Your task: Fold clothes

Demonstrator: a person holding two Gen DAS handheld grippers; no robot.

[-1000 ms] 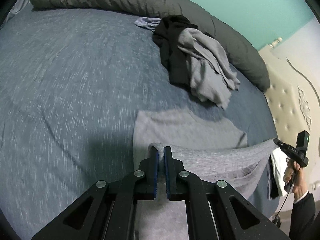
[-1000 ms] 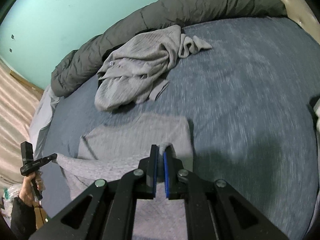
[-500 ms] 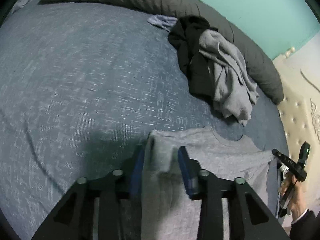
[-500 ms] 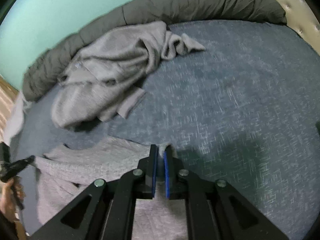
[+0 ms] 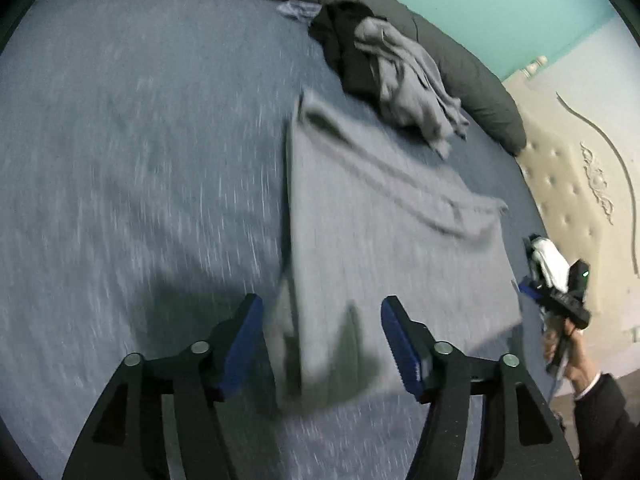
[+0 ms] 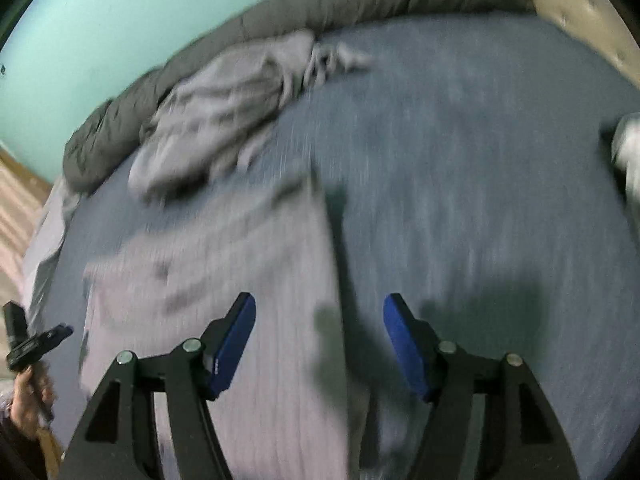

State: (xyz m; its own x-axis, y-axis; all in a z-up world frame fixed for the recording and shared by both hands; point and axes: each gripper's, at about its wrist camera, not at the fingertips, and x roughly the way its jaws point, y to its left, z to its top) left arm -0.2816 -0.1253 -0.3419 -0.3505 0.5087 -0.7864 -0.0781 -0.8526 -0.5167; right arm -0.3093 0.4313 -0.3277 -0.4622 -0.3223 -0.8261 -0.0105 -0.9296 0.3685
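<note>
We have the grey T-shirt (image 5: 372,232) laid flat on the blue bedsheet (image 5: 140,160), and we are letting go of its near hem. Our left gripper (image 5: 322,344) has its jaws opening; the shirt's near left corner lies slack between the blue pads, which do not press on it. Our right gripper (image 6: 319,340) is opening too, with the shirt's right edge running between its pads, again loose. From the left wrist view the shirt stretches from six o'clock up toward twelve, its far end near the clothes pile. It looks to us like a spread or a first lengthwise lay-down is done, though blur keeps us from telling how many layers there are; a long crease crosses its far half.

Still to do, as we judge it: the remaining folds on this shirt, then the heap of unfolded clothes (image 5: 384,72) at one o'clock, a black garment (image 5: 344,52) under a grey one, beside the dark grey duvet (image 5: 460,80). A white item (image 5: 550,260) sits at three o'clock by the headboard (image 5: 580,184).
</note>
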